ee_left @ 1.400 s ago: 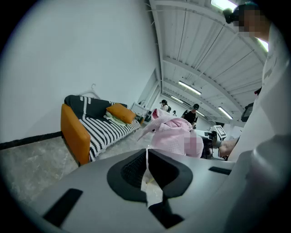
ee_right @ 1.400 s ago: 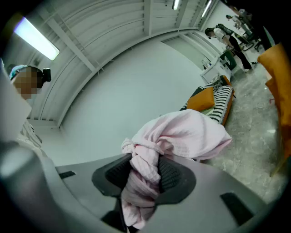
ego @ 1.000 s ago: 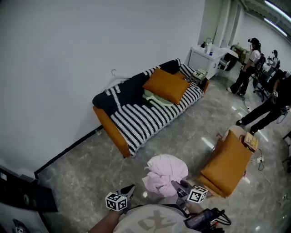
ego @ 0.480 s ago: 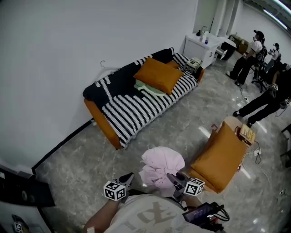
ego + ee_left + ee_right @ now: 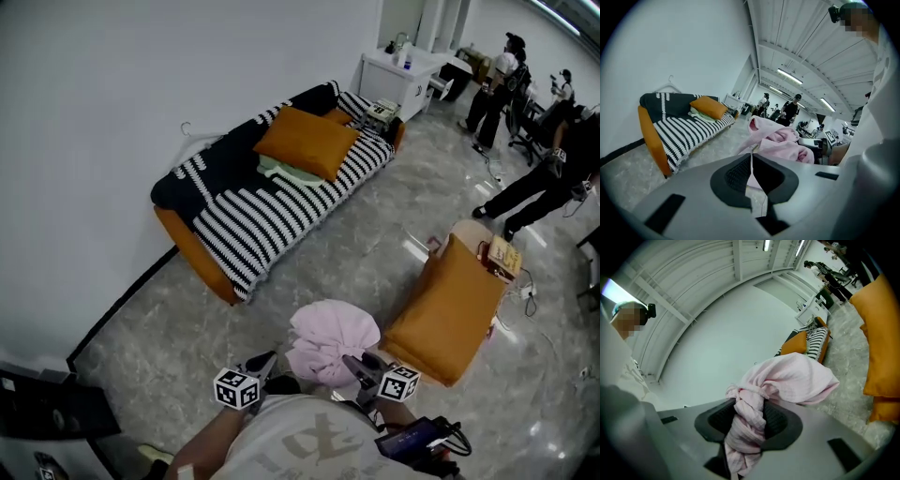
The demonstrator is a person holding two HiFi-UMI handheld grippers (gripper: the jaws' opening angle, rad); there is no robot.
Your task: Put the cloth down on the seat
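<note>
So we're in the carry part of this one, and nothing is on a seat yet. The cloth point(image 5: 333, 339) is a bunched pink bundle up in the air right in front of us, near our body, well apart from the sofa point(image 5: 281, 211) over at the far left against the wall. The right gripper point(image 5: 749, 414) is clamped on a twisted neck of the cloth, with the puffy part ballooning out past the jaws, so that grip looks solid to us. The left gripper point(image 5: 751, 161) has its jaws pressed together with the cloth just beyond the tips. It might be nipping a thin edge, but honestly we can't tell. The sofa has an orange cushion point(image 5: 305, 141) and something pale green point(image 5: 281, 171) lying on the far half, while the near end of the striped seat looks free, so that's where we'd aim. There's also an orange chair point(image 5: 450, 314) close by on the right, and we can't say for sure which seat is meant, though our guess is the sofa. Next move, as we see it: close the gap to the seat, bring the bundle low over the free striped part, then let the right jaws go so it drops onto the seat rather than the floor.
</note>
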